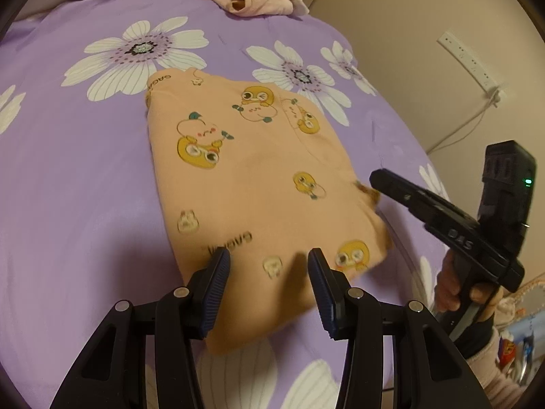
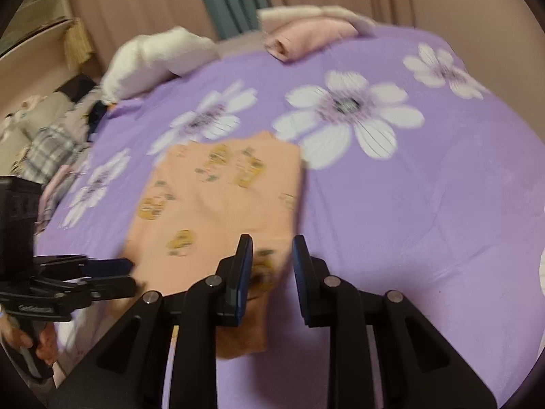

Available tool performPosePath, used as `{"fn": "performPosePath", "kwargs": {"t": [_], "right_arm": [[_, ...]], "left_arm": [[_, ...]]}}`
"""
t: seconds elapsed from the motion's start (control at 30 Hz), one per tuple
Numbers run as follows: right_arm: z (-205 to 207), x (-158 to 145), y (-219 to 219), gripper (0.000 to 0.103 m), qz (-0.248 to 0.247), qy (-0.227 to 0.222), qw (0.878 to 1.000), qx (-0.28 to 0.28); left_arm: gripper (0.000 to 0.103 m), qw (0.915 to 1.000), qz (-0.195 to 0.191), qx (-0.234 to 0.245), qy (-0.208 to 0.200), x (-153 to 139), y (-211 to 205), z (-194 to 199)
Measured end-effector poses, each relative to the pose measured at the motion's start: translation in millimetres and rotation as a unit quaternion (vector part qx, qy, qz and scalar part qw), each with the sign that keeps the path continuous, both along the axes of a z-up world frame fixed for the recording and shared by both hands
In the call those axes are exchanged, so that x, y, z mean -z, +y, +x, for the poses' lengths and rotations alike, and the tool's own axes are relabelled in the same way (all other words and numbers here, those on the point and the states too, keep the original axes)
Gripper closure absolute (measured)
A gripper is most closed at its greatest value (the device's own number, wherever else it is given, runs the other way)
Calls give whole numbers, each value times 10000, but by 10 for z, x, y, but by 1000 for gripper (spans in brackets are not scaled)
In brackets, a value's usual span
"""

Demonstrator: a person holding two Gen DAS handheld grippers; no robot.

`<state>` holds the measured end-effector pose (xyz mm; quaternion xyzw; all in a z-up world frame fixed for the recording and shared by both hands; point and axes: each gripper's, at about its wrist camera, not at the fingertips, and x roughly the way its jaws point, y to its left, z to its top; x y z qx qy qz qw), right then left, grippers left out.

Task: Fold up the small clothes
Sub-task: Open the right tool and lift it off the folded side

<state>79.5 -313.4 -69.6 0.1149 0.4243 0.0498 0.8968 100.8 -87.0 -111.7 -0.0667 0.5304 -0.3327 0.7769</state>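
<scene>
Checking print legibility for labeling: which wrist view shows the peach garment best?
Left wrist. The peach garment lies sharp there, almost whole, cartoon prints and lettering readable, only its near edge hidden behind the left gripper. The right wrist view shows the same garment motion-blurred, prints smeared, its near corner behind the right gripper.

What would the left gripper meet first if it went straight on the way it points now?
Most likely the peach garment lying flat on the purple bedspread. The left gripper points down at the garment's near edge with jaws open and nothing between them. How far above the cloth it is stays unclear.
</scene>
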Motion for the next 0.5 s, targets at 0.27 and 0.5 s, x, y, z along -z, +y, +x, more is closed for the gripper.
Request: {"fn": "performPosePath", "kwargs": {"t": [0.27,0.5], "right_arm": [[-138,55,384,81,164,33,9980,-604],[-261,305,340,84,344,371,9979,-413]], "left_arm": [[57,10000,10,8,43,89,14,-106],[57,9999,57,-11,90,131,5,-116]]}}
